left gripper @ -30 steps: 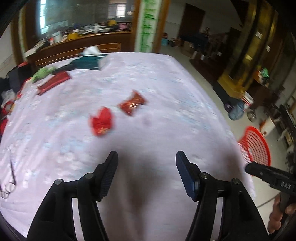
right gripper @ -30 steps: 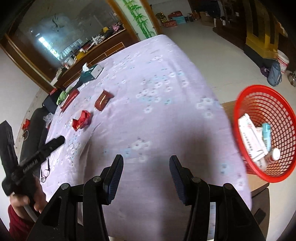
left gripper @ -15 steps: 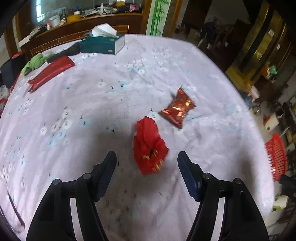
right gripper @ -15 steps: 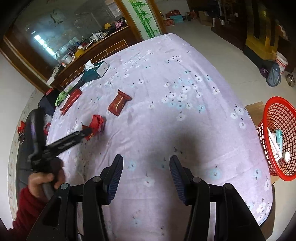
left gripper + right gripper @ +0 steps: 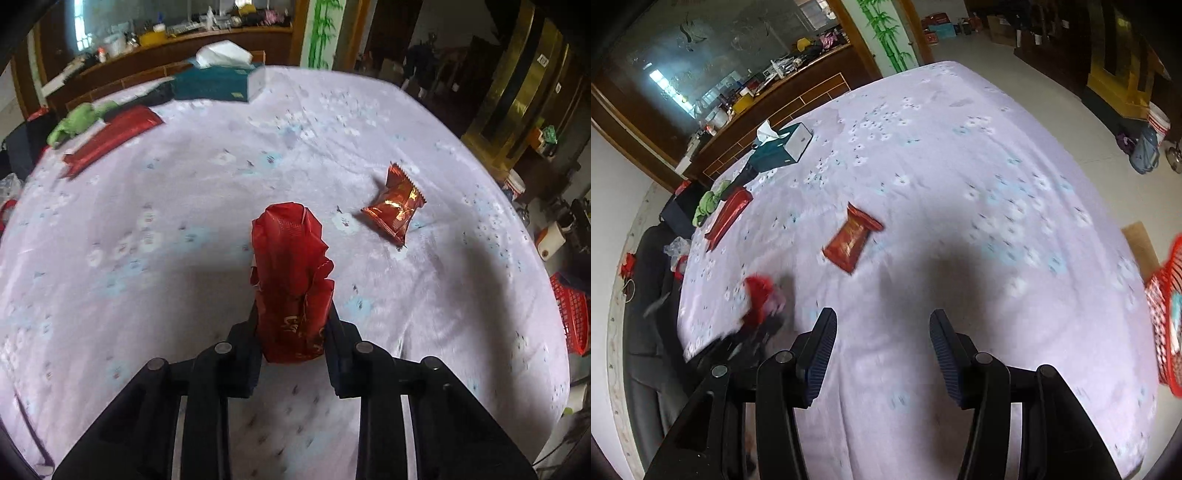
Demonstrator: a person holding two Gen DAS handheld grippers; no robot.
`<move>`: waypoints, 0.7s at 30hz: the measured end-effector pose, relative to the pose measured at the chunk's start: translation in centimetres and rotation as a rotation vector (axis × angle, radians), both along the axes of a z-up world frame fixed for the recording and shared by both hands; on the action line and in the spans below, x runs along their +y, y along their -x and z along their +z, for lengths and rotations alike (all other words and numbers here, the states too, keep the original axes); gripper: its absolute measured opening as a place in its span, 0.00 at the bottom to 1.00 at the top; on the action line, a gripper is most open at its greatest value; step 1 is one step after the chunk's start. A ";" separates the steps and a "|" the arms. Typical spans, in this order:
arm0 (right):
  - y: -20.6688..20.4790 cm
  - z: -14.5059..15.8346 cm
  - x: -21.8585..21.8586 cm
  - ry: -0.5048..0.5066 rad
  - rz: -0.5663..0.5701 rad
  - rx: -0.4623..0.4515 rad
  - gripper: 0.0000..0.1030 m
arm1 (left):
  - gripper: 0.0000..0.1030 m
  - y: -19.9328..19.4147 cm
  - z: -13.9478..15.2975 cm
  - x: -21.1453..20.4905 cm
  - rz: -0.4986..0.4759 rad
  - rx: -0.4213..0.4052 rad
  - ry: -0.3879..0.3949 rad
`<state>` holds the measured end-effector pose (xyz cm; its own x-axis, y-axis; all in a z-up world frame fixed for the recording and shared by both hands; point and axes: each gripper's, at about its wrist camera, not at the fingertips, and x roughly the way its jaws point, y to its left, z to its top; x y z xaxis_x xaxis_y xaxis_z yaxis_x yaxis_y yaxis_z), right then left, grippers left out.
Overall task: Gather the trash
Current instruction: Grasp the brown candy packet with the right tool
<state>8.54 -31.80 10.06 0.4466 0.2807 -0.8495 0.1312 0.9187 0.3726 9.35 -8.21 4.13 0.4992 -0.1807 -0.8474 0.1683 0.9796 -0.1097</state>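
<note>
My left gripper is shut on a crumpled red wrapper that stands up between its fingers over the lilac flowered tablecloth. A shiny red-orange snack packet lies flat to the right beyond it. From the right wrist, the same held red wrapper shows blurred at lower left and the snack packet lies ahead at centre. My right gripper is open above the cloth, nothing between its fingers. The red mesh basket with trash in it sits at the right edge.
A long red packet, a green cloth and a teal tissue box lie at the table's far left. The red basket stands off the table's right side. A wooden sideboard runs behind; floor is to the right.
My left gripper moved forward around the red wrapper and shut on it. The right gripper swung left, so the basket slid to the frame's edge.
</note>
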 end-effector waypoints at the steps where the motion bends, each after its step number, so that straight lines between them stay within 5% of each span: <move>1: -1.0 -0.4 0.5 -0.005 0.000 0.001 0.54 | 0.26 0.3 0.3 0.3 0.001 -0.007 0.000; 14: -11.5 -6.9 5.8 0.005 -0.083 0.103 0.53 | 0.26 6.3 1.6 4.0 0.034 -0.057 -0.036; 21: -12.0 -7.8 6.5 0.047 -0.054 0.118 0.35 | 0.26 7.0 1.5 4.8 0.043 -0.052 -0.033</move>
